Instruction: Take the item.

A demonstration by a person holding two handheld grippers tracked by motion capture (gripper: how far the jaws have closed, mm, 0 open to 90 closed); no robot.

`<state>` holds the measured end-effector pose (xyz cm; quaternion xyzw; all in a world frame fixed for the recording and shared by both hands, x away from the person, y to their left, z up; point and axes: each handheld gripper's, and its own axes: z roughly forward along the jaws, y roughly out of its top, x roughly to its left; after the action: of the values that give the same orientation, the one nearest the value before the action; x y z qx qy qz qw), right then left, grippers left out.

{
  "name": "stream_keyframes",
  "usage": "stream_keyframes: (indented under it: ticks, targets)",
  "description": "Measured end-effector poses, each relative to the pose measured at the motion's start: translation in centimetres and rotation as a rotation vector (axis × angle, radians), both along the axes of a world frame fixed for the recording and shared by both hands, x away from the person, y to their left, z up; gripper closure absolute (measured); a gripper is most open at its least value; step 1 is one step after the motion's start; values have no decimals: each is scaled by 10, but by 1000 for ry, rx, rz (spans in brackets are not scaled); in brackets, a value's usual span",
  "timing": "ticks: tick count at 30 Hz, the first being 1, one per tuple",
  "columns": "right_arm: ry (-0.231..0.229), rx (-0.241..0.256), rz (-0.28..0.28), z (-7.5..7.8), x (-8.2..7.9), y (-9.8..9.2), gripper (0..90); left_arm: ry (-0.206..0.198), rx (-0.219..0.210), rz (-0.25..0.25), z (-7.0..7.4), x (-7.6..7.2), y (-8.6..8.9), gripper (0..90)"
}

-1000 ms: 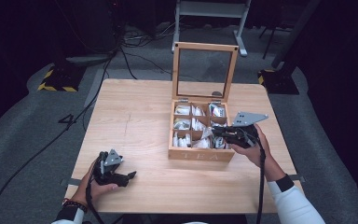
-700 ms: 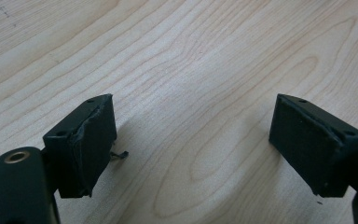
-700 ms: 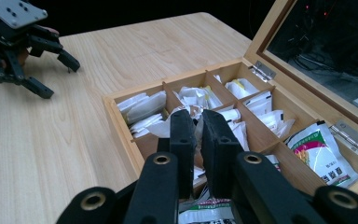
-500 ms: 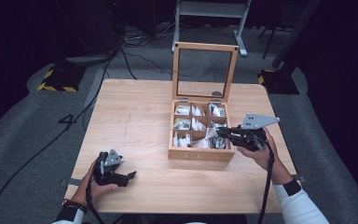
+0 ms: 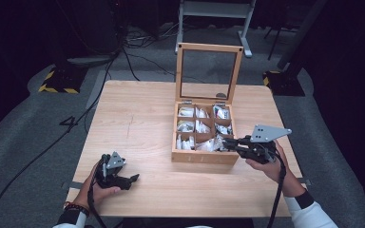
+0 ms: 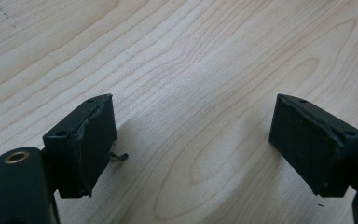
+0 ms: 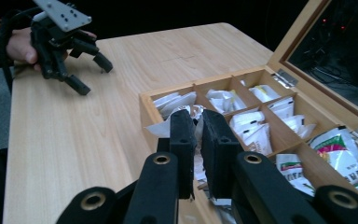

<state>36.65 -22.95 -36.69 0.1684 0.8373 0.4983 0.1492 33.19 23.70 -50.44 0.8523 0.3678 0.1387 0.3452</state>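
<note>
Currently mid-pick at the wooden box (image 5: 202,156), right side of the table (image 5: 138,118). Right gripper (image 7: 196,122) reaching in over the near right corner, jaws nearly together and pinching a white sachet (image 7: 157,128) that sticks up out of the front compartment. Seen from above, same right gripper (image 5: 229,142) lying low and level across the box's right wall, grey plate on top, hand behind it just off the table edge. Probably angled flat like that to take the sachet by its upper edge rather than dig among the others.

Box divided into small compartments, most stuffed with white packets (image 7: 254,128); one larger printed packet (image 7: 342,151) in the compartment nearest the hinges. Lid (image 5: 210,71) standing upright at the back, glass pane facing forward, so out of the way of the reach.

Left gripper (image 5: 132,179) parked near the front left of the table, well apart from the box. Jaws spread wide, nothing between them, bare wood grain under the pads (image 6: 89,144). Resting tilted on the tabletop, likely idle while the other hand works; also visible far off in the right gripper view (image 7: 86,70).

Judgement: sachet gripped but not yet clear of its compartment; lift straight up next, with some risk of dragging neighbouring packets along.
</note>
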Motion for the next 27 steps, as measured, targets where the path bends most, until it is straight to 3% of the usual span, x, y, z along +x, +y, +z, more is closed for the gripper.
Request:
stream_keyframes:
  ticks: [11, 20, 27]
  targets:
    - [27, -46, 81, -18, -16, 15, 835, 1, 0, 1, 0, 0, 0, 151]
    - [72, -138, 143, -58, -22, 31, 834, 1, 1, 2, 0, 0, 0, 150]
    - [115, -182, 155, -80, -22, 34, 834, 1, 1, 2, 0, 0, 0, 151]
